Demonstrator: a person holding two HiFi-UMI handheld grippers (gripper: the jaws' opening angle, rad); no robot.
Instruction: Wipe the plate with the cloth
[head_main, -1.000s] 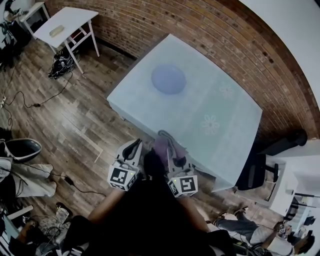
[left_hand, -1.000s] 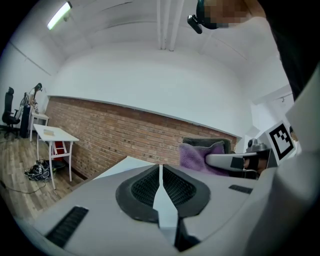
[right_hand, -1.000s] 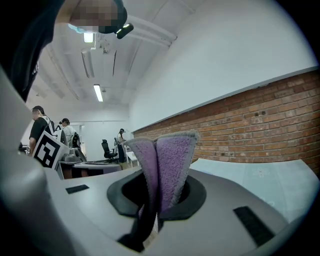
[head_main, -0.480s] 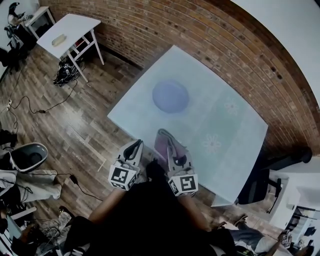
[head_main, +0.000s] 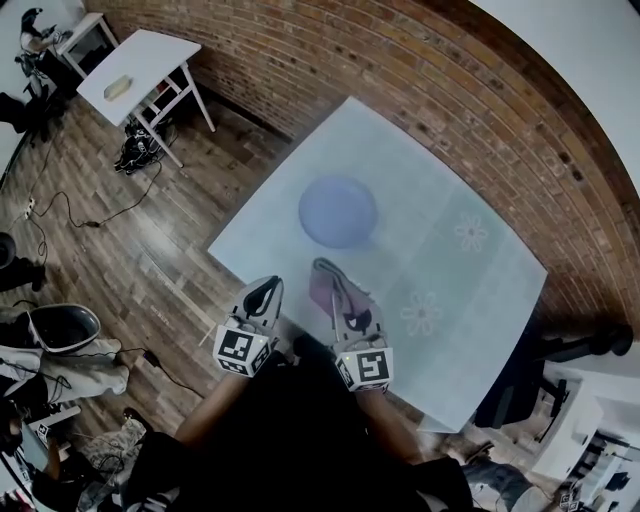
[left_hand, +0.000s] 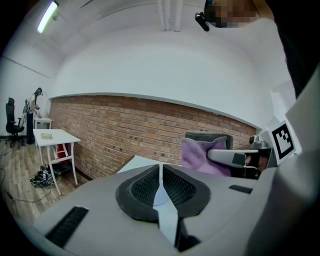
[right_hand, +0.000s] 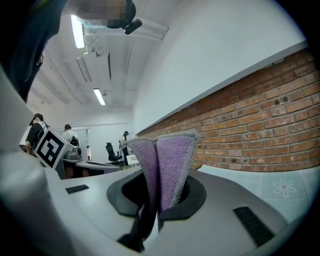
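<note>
A round pale blue plate (head_main: 338, 211) lies on the light table (head_main: 450, 290), toward its left side. My right gripper (head_main: 327, 276) is shut on a folded purple cloth (head_main: 323, 291) and reaches over the table's near edge, short of the plate. In the right gripper view the cloth (right_hand: 165, 165) stands up from the closed pads of that gripper (right_hand: 157, 200). My left gripper (head_main: 262, 293) is level with it to the left, over the floor just off the table's edge. Its jaws (left_hand: 161, 185) are shut with nothing between them. The cloth (left_hand: 200, 155) shows to its right.
A brick wall (head_main: 430, 80) runs behind the table. A small white side table (head_main: 140, 62) stands at the far left, with cables (head_main: 90, 205) on the wooden floor. A grey bin (head_main: 62, 327) is at left, a dark chair (head_main: 515, 380) at right.
Both grippers have moved forward toward the table together. The right one, still holding the cloth, now reaches over the table's near edge, and the plate is closer to them.
</note>
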